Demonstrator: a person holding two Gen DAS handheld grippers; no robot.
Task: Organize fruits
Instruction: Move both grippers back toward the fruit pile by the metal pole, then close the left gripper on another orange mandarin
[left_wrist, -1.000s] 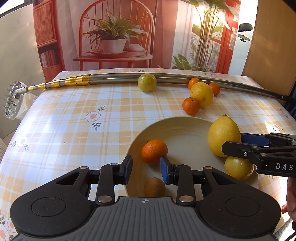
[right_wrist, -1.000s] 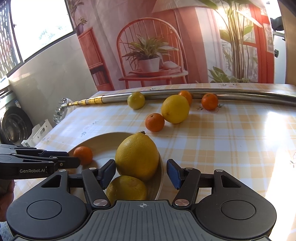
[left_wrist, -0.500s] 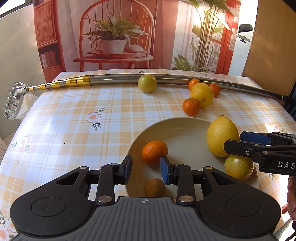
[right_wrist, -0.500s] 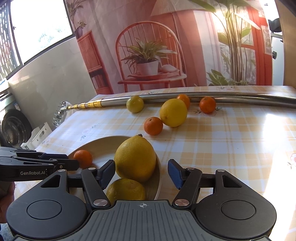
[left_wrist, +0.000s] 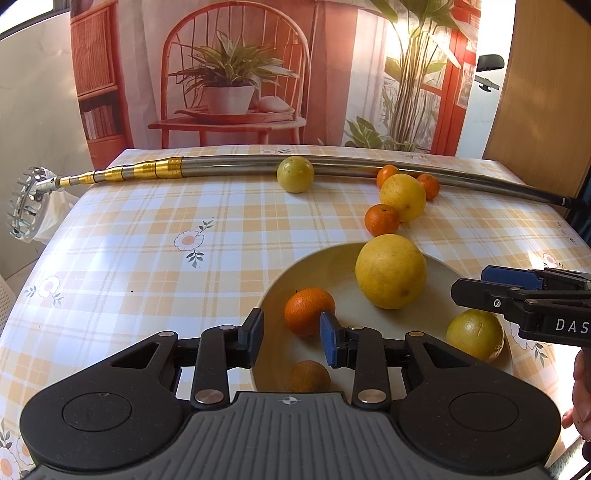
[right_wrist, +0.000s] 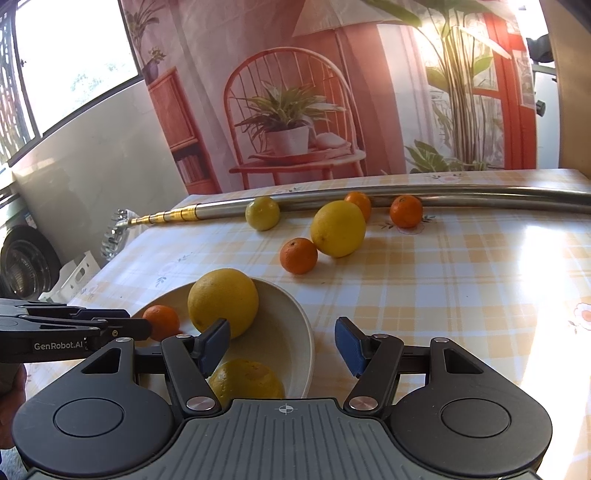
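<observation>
Four fruits already sit in the cream plate (left_wrist: 436, 269): a large yellow citrus (left_wrist: 390, 271), a small mandarin (left_wrist: 308, 311), a yellow-green citrus (left_wrist: 474, 334) at the plate's right rim and a dull brownish small fruit (left_wrist: 309, 376) at its near edge. Five more lie loose on the checked worktop (left_wrist: 147, 258) beyond the plate: a mandarin (right_wrist: 298, 255) touching or just beside a lemon-yellow citrus (right_wrist: 338, 228), two mandarins (right_wrist: 406, 211) against the long metal pole (left_wrist: 229, 170), and a greenish-yellow lime-like fruit (right_wrist: 262, 213) also resting at the pole. The left gripper (left_wrist: 291, 338) hangs over the plate with its jaws apart, empty, the small mandarin just ahead of them. The right gripper (right_wrist: 282, 347) is likewise spread wide and holds nothing, its left pad (right_wrist: 216, 341) close to the large yellow citrus. The job looks to be between picks, with gathering partly done. The next move probably calls for the right gripper to reach forward to the nearest loose mandarin, straddle it squarely so it does not roll into its neighbour, and carry it back to a free patch of the plate.
</observation>
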